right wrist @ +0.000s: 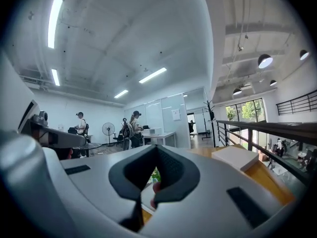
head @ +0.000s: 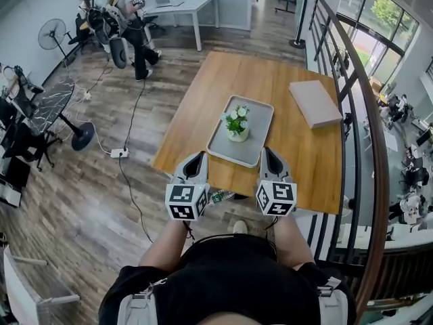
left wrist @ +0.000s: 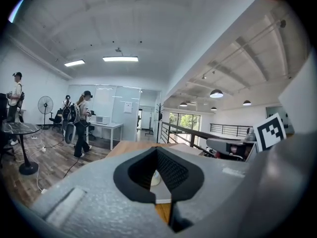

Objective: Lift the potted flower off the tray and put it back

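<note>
Showing whole only overhead: potted flower (head: 237,124), tray (head: 261,116)

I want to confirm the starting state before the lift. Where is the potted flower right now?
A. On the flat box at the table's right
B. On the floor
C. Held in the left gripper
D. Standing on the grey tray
D: the head view shows the potted flower standing upright on the grey tray, while the left gripper and right gripper are short of it and hold nothing.
</note>
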A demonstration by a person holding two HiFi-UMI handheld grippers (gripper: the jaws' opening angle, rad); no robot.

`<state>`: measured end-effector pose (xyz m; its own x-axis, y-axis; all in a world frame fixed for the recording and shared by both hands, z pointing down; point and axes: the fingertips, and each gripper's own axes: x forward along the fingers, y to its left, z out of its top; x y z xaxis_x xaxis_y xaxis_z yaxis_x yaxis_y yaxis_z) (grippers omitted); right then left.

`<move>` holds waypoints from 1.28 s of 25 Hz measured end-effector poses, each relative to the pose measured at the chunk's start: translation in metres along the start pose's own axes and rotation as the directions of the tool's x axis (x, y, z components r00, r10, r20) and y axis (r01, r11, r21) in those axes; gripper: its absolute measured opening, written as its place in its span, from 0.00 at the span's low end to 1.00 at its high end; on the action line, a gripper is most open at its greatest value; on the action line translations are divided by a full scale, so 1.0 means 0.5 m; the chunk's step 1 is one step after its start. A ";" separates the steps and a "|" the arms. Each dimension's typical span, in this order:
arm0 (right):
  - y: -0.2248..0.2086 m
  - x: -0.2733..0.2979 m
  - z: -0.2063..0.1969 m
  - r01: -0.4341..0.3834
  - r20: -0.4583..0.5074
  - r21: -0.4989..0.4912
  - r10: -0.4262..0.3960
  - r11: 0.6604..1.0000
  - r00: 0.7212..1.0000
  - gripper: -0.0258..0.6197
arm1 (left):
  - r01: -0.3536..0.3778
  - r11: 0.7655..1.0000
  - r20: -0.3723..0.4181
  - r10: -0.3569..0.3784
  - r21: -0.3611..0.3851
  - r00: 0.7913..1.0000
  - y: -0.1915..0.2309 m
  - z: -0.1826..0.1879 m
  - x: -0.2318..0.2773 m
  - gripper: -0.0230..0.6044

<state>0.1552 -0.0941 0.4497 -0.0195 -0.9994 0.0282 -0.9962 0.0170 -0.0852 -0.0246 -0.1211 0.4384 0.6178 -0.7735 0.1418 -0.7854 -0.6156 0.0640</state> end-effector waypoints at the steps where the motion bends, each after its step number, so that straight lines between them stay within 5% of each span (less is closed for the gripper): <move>1: -0.011 0.028 0.002 -0.005 -0.004 -0.003 0.005 1.000 1.000 0.03 | 0.000 1.000 -0.006 0.000 -0.005 1.000 0.006 0.002 0.030 0.06; 11: -0.056 0.222 0.005 0.027 -0.019 -0.006 -0.027 1.000 0.999 0.03 | 0.036 0.999 -0.042 -0.037 -0.019 0.998 0.096 -0.003 0.212 0.06; 16: -0.041 0.267 0.030 0.069 0.064 0.013 -0.070 0.998 0.996 0.06 | 0.056 0.998 -0.033 -0.056 -0.005 0.998 0.149 0.019 0.242 0.06; 21: 0.002 0.299 0.021 0.002 0.107 -0.004 -0.002 1.000 0.994 0.43 | 0.049 0.998 -0.044 -0.050 -0.025 0.998 0.186 0.010 0.246 0.06; 26: 0.047 0.353 -0.084 -0.061 -0.045 -0.092 0.057 0.994 0.997 0.71 | 0.021 0.999 -0.059 -0.024 -0.043 0.998 0.217 -0.004 0.249 0.06; 32: 0.057 0.402 -0.242 -0.046 -0.195 -0.117 0.022 0.992 0.980 0.81 | -0.037 0.998 -0.087 0.033 -0.043 0.996 0.262 -0.023 0.243 0.06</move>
<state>0.1125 -0.2908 0.5736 -0.0579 -0.9737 0.2203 -0.9973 0.0663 0.0307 -0.0530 -0.2939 0.4754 0.5861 -0.7771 0.2294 -0.8085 -0.5797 0.1017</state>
